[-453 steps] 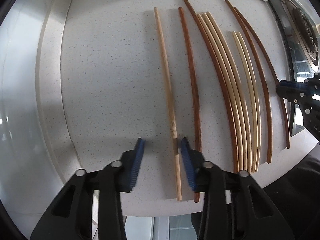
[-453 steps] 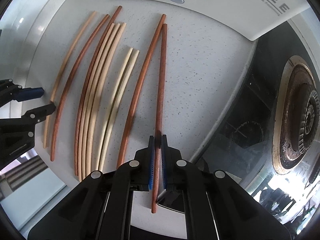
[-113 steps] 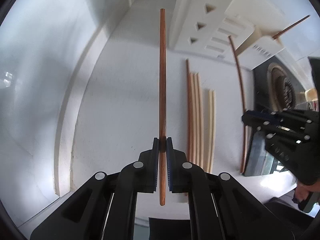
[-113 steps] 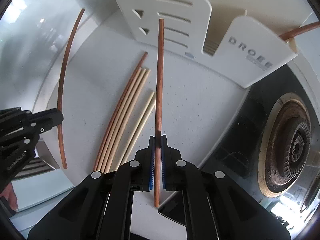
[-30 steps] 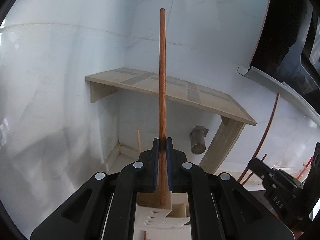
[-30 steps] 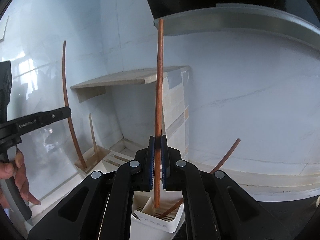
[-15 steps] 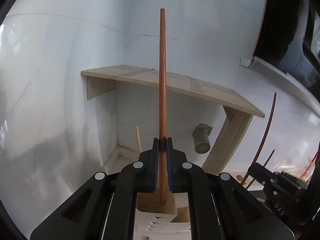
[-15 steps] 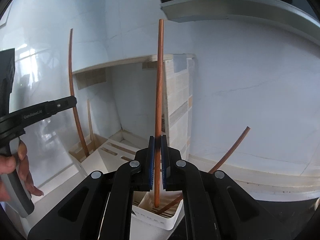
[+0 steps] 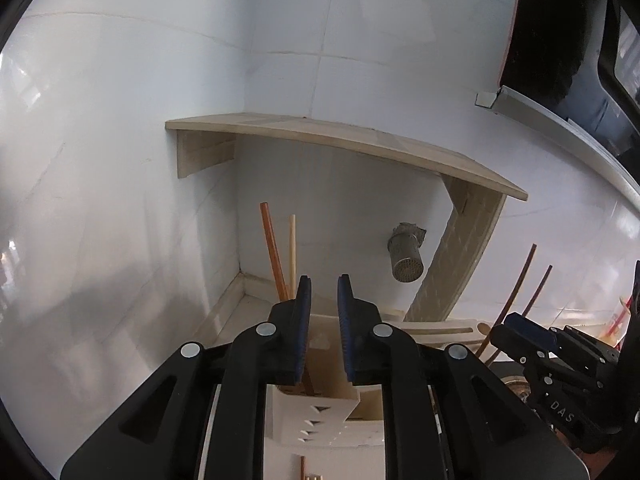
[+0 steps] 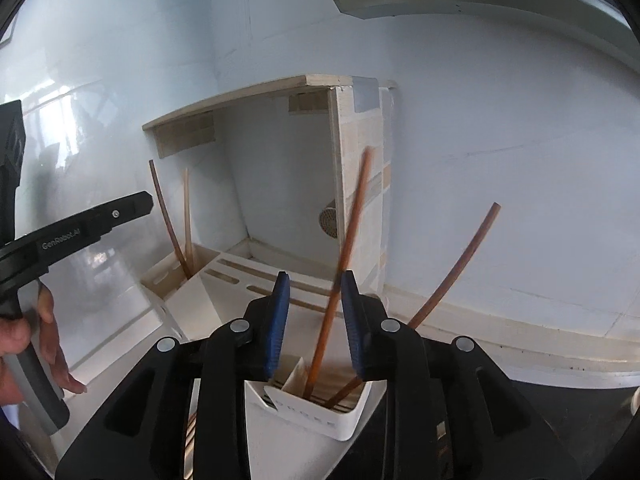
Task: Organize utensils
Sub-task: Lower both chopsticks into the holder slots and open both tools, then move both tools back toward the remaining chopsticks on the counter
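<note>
My left gripper (image 9: 322, 292) has its jaws opening, with nothing pressed between the pads. The dark brown chopstick (image 9: 272, 248) it let go leans left in the cream holder (image 9: 320, 412), beside a pale chopstick (image 9: 293, 244). In the right wrist view my right gripper (image 10: 315, 280) is opening too. A blurred dark brown chopstick (image 10: 348, 240) slides loose between its pads into the white end compartment (image 10: 340, 428). Another dark chopstick (image 10: 460, 256) leans right out of that compartment. The left gripper (image 10: 100, 220), held by a hand (image 10: 24, 332), shows at the left there.
A wooden shelf (image 9: 360, 144) juts from the white tiled wall above the holder, with a perforated metal cylinder (image 9: 406, 256) under it. A range hood (image 9: 580, 40) hangs at upper right. More chopsticks (image 9: 303, 468) lie on the counter below the holder.
Both grippers have gone from shut to parted. The left chopstick has dropped into the holder and tipped left; the right one is slipping down into its compartment.
</note>
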A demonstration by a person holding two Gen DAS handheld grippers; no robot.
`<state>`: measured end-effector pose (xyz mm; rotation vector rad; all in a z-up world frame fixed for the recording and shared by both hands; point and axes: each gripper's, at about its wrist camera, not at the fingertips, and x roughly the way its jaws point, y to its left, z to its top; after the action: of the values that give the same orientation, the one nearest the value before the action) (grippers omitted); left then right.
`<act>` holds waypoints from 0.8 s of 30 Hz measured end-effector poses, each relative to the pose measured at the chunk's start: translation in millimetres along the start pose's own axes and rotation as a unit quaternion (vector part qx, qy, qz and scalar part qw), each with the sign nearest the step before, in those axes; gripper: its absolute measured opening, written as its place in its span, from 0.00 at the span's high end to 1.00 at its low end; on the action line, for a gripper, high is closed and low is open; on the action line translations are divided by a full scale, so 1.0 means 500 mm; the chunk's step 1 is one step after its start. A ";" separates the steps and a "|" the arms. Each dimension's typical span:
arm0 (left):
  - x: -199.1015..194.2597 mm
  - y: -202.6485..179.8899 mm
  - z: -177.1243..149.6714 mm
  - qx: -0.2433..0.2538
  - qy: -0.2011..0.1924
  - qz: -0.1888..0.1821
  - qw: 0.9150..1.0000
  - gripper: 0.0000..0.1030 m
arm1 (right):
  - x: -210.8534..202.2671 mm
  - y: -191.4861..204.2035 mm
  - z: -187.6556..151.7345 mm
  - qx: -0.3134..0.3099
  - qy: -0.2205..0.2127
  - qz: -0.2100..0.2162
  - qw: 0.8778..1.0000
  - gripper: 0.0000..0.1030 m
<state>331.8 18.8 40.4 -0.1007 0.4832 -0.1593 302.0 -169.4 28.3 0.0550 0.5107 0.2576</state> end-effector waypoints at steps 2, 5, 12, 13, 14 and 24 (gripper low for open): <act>-0.009 0.001 -0.004 0.005 -0.001 0.004 1.000 0.80 | -0.006 -0.002 -0.002 0.000 0.003 0.000 1.000 0.67; -0.018 0.006 -0.011 0.002 0.007 0.007 1.000 0.74 | -0.017 0.002 -0.008 -0.003 0.006 0.000 1.000 0.61; -0.041 0.033 -0.042 -0.014 0.048 0.023 0.998 0.67 | -0.046 0.008 -0.027 -0.003 0.024 0.000 1.000 0.53; -0.043 0.035 -0.047 -0.012 0.052 0.025 0.998 0.67 | -0.049 0.009 -0.032 -0.002 0.029 0.001 1.000 0.52; -0.046 0.038 -0.054 -0.012 0.060 0.027 0.998 0.67 | -0.048 0.013 -0.034 -0.002 0.033 0.002 0.999 0.51; -0.056 0.058 -0.140 -0.006 0.147 0.035 0.988 0.62 | -0.051 0.049 -0.083 -0.023 0.098 0.019 0.995 0.44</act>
<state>278.2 47.9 -12.3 -0.0727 0.7815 -0.1029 254.7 -152.6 7.0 -0.0047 0.6994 0.3134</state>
